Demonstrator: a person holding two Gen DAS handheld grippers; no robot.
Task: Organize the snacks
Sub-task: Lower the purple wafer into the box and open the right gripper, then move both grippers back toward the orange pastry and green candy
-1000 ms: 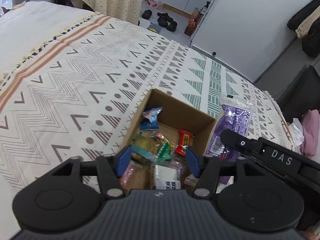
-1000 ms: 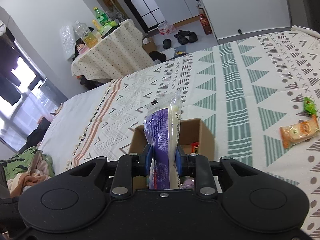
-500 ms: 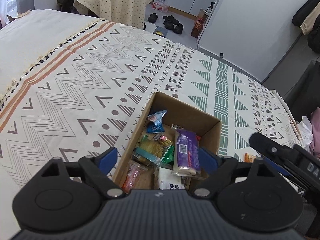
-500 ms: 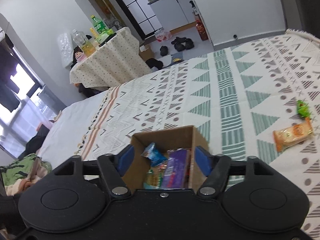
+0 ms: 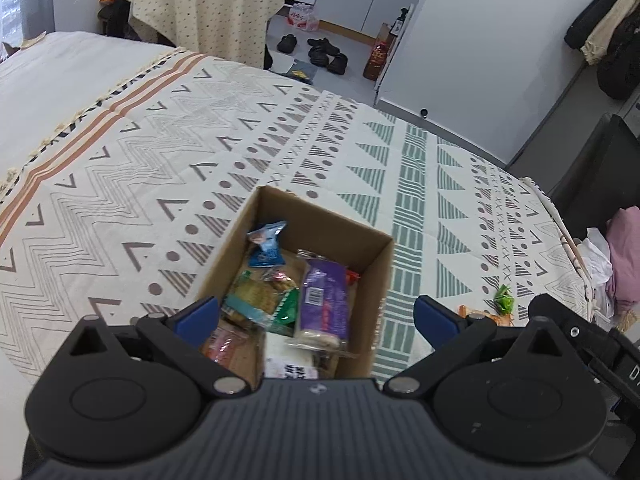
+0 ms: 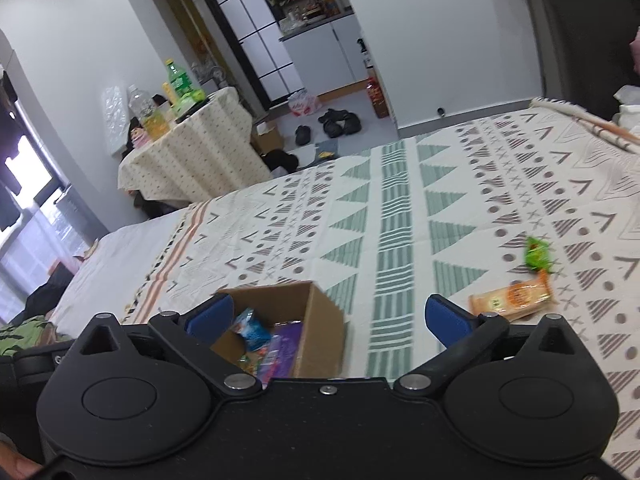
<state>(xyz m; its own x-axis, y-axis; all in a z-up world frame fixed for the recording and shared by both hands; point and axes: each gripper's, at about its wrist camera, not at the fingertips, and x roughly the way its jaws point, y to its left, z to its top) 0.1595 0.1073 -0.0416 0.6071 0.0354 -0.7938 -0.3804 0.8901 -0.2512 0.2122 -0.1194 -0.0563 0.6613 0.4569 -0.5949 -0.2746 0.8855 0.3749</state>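
Snacks filled an open cardboard box (image 5: 304, 264) on the patterned bedspread (image 5: 160, 152), a purple packet (image 5: 324, 300) on top. Two lay loose near the bedspread's right edge: an orange packet (image 6: 512, 298) and a green candy (image 6: 538, 254). Both looked light, crinkly and crushable, best pinched across the middle. Left gripper (image 5: 316, 316) and right gripper (image 6: 326, 314) were spread wide, holding nothing.

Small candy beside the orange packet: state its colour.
Bright green candy, clearest in the right wrist view.
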